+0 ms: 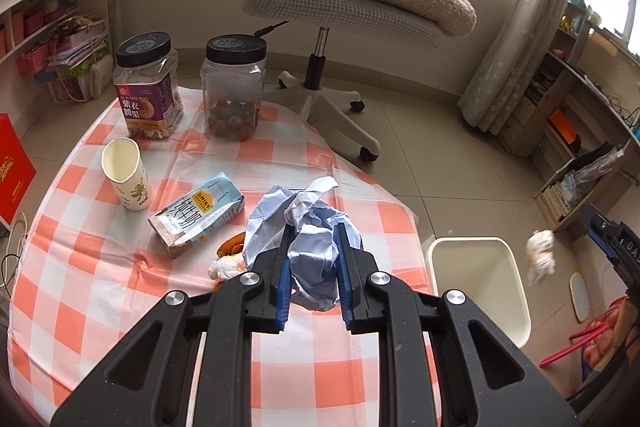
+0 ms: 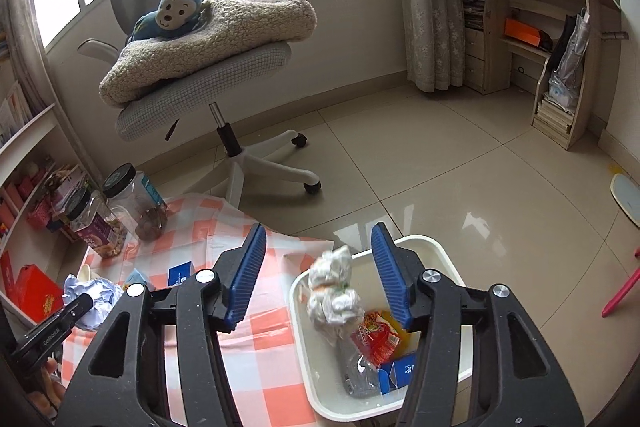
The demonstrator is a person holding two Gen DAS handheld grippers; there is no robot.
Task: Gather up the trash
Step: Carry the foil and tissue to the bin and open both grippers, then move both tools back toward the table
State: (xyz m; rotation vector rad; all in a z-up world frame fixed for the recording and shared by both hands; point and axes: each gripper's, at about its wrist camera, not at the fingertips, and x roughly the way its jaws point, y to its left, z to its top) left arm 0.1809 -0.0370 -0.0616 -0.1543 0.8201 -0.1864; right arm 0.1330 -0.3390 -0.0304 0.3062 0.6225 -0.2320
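My left gripper (image 1: 311, 255) is shut on a crumpled light-blue paper (image 1: 312, 227) over the checked table (image 1: 100, 307); that paper also shows in the right wrist view (image 2: 96, 297). My right gripper (image 2: 320, 267) is open above the white bin (image 2: 304, 343). A white crumpled tissue (image 2: 334, 291) is in mid-air between its fingers, apart from both, blurred; it also shows in the left wrist view (image 1: 541, 255). The bin (image 1: 440, 255) holds a red wrapper (image 2: 376, 337), a blue carton (image 2: 400, 371) and a clear plastic piece.
On the table are a milk carton (image 1: 198, 213), a paper cup (image 1: 126, 173), a white tissue wad (image 1: 226, 267), an orange scrap (image 1: 232, 245) and two black-lidded jars (image 1: 148, 85) (image 1: 234, 87). An office chair (image 1: 332, 15) stands behind the table.
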